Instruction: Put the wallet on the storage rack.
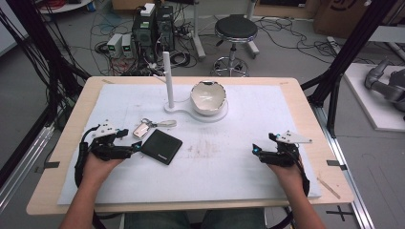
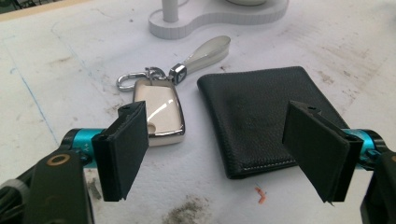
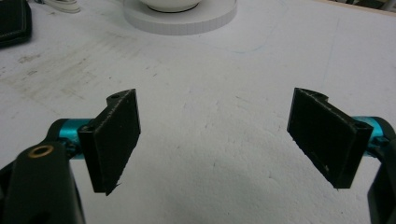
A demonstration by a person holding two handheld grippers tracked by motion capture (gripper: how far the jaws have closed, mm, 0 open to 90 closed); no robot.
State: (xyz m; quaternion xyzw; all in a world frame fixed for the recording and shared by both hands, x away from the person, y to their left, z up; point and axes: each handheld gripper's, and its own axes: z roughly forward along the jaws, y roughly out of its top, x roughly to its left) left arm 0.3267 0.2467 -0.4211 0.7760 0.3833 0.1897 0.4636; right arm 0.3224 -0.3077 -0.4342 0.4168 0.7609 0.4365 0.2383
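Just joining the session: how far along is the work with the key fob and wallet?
Nothing looks done yet: the key fob and black wallet both lie flat on the white mat. In hand: the left tongs stand open, aimed at them without touching. The right tongs are open over bare mat. Every grasp remains.

Black wallet (image 1: 161, 146) and key fob (image 1: 142, 130) just ahead of left claw (image 1: 136, 146), white stand (image 1: 196, 110) with bowl (image 1: 208, 97) blocking far centre, bare table (image 1: 224, 157) between claws, open room before right claw (image 1: 254, 150).
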